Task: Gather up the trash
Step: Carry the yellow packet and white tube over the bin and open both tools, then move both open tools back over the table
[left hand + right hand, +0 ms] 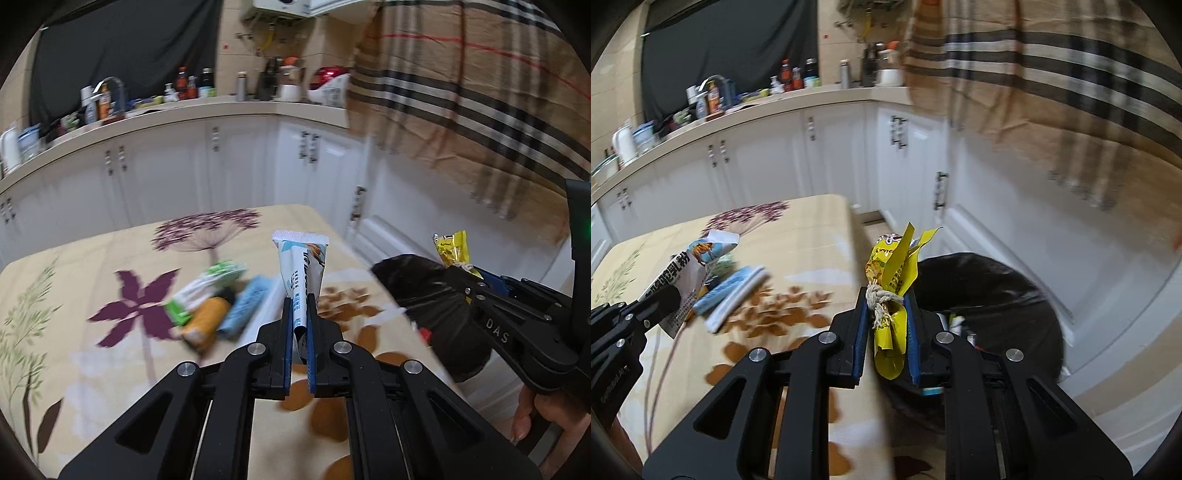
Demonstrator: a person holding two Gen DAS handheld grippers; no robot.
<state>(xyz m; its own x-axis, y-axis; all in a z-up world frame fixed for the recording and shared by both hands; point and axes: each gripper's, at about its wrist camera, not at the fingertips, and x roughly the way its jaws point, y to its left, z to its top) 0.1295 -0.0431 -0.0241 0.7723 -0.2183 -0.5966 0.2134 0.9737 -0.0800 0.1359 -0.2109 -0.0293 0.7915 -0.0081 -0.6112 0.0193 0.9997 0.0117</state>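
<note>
My left gripper [300, 300] is shut on a white and blue sachet wrapper [301, 264] that stands upright above the table; the same wrapper [696, 262] shows at the left of the right wrist view. My right gripper [886, 295] is shut on a crumpled yellow wrapper [892, 273] tied with white string, also seen as the yellow wrapper [452, 251] in the left wrist view. A black-lined trash bin [990, 291] sits just beyond the table's right edge, under and ahead of the right gripper. More trash lies on the table: a green and white packet [199, 291], an orange packet [207, 321] and a blue packet [245, 306].
The table [92, 258] wears a beige floral cloth. White kitchen cabinets [177, 173] with a cluttered counter run behind it. A plaid cloth [480, 92] hangs at the upper right. A person's hand [535, 417] holds the right gripper's handle.
</note>
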